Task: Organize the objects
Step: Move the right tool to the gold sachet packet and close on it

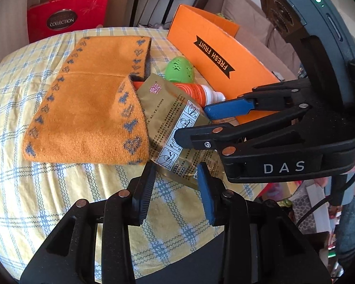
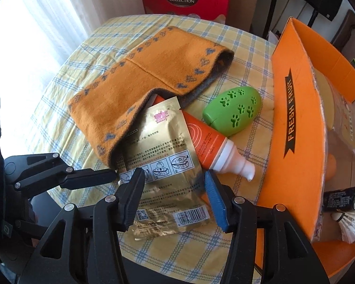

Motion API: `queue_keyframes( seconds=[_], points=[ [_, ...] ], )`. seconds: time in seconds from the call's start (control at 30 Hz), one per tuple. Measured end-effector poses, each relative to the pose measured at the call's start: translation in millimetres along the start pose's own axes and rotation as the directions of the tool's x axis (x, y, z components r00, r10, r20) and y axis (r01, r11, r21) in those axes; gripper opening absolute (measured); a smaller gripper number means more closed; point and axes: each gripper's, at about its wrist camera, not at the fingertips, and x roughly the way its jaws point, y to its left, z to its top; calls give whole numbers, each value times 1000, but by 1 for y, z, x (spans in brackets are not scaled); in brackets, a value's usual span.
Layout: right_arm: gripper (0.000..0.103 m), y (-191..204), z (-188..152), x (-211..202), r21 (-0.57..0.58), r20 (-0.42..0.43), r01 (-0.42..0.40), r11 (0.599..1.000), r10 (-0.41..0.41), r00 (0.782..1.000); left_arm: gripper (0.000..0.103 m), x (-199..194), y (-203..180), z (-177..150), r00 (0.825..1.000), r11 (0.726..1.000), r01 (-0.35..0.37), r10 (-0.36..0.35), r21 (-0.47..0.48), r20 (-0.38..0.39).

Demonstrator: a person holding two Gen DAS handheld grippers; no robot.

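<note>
The left gripper (image 1: 175,189) fills the near edge of its own view. Its black and blue pads stand a narrow gap apart, and the near corner of the gold foil packet (image 1: 168,108) lies between their tips. I cannot see either pad pressing on the foil, so it looks unheld. The right gripper (image 2: 175,196) comes in from the right and hangs steeply over the same packet. Its jaws are about half open and straddle the packet's near part. In the left wrist view its black finger (image 1: 189,137) looks to be on or just above the printed face.

The packet lies flat on the checked tablecloth (image 1: 59,201). Its far left edge is tucked under the orange scarf (image 1: 87,108), and its right side overlaps the orange tube (image 2: 206,137). The green egg-shaped case (image 2: 234,108) and the orange box (image 2: 295,130) sit to the far right.

Several things could go wrong from here:
- **Slipping or bunching:** the foil is thin and flat, so closing pads may skid over it or pinch the cloth beneath.
- **Dragging other things:** pulling the packet could drag the scarf or roll the tube.
- **Collision:** with both grippers crowding one small packet, their fingers may knock together.
</note>
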Motion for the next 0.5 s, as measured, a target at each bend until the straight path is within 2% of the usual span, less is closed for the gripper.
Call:
queue_keyframes(
  seconds=[0.23,0.5],
  points=[
    [45,-8,1,-4,65,23,-191,979,190,982,33,0,0,1,1000,1000,6,-6,0,3],
    [23,-6,-8,-17,63,77,-215,975,210,975,33,0,-3,1,999,999,37,-37,-6,0]
  ],
)
